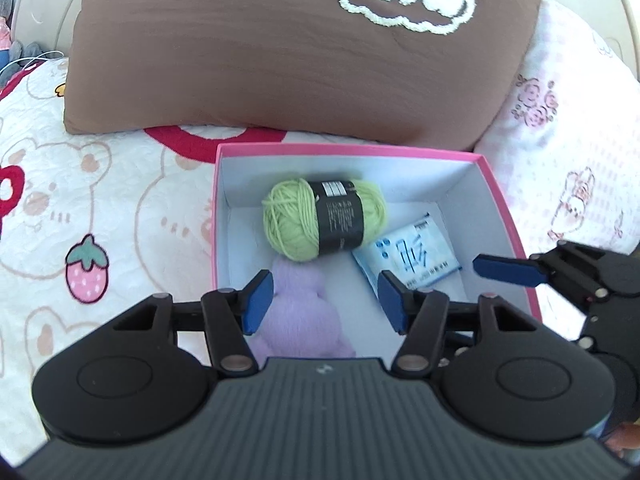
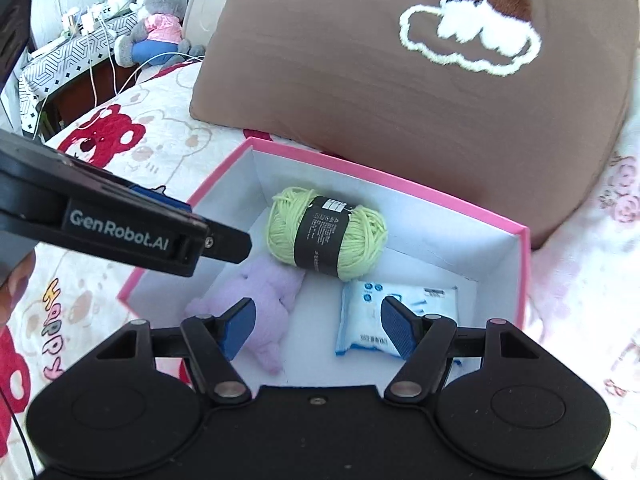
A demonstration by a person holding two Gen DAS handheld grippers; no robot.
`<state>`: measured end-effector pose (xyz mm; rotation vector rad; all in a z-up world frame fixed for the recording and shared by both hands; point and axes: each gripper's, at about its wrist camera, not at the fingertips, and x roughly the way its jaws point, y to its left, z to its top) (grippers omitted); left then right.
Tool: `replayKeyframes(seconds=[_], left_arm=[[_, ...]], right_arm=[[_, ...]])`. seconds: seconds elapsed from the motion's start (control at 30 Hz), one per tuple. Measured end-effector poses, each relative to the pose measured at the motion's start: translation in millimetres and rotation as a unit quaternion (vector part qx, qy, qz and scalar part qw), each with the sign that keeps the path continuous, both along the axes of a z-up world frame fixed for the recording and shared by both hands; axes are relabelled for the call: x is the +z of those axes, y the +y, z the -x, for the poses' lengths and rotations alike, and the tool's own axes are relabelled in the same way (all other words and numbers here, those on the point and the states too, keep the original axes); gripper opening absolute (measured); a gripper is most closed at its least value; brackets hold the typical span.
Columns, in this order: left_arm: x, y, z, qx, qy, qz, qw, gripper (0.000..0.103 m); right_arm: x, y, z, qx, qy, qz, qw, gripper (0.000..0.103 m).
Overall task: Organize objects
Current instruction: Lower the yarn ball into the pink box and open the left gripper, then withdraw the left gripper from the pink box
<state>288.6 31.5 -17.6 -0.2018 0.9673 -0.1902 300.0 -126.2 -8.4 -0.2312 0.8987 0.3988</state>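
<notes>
Left wrist view: the left gripper [image 1: 324,298] hangs over the near end of a pink box [image 1: 505,200] on the bed, its blue pads apart at a middling width, gripping nothing; the purple plush toy [image 1: 304,320] lies below and between them, whether touched I cannot tell. Further into the box sits a green yarn ball [image 1: 324,218], and right of it a blue-white tissue pack [image 1: 412,258]. At the right edge the right gripper [image 1: 508,270] shows one blue pad over the box's rim.

In the right wrist view the right gripper [image 2: 318,330] likewise stands part open and empty above plush toy [image 2: 264,300] and tissue pack [image 2: 400,312]. A brown pillow [image 2: 360,72] lies behind the box.
</notes>
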Motion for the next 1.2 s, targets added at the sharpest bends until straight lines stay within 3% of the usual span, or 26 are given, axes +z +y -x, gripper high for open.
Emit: replayKeyframes(seconds=[0.5,0.6,0.73,0.87,1.0,1.2], left_arm=[[56.5,5.6,59.9,-0.029,0.020,0.011,0.9993,0.059],[66.4,1.7,75.7,-0.034,0.006,-0.014,0.9993,0.060],[73.9,3.6,90.0,-0.042,0.017,0.013,0.9989,0.061],[83.3,-3.1,107.3,-0.050,0.009,0.000,0.9987,0.065],[88.9,-14.2,122.8,-0.075,0.004,0.001,0.9972,0.077],[86.3,-30.2,145.1,-0.098,0.011,-0.012,0.9951,0.082]], right_arm=[[58.3,-8.5,70.3,-0.021,0.007,-0.021,1.000,0.074],[64.3,-10.6,85.7,-0.025,-0.006,-0.014,1.000,0.074],[66.0,-16.4,101.0,-0.030,-0.005,-0.016,0.999,0.074],[75.1,-20.2,116.9,-0.031,-0.009,-0.015,0.999,0.074],[83.9,-19.0,132.1,-0.012,-0.006,-0.001,1.000,0.077],[89.6,-15.8,156.5,0.014,-0.014,0.024,1.000,0.079]])
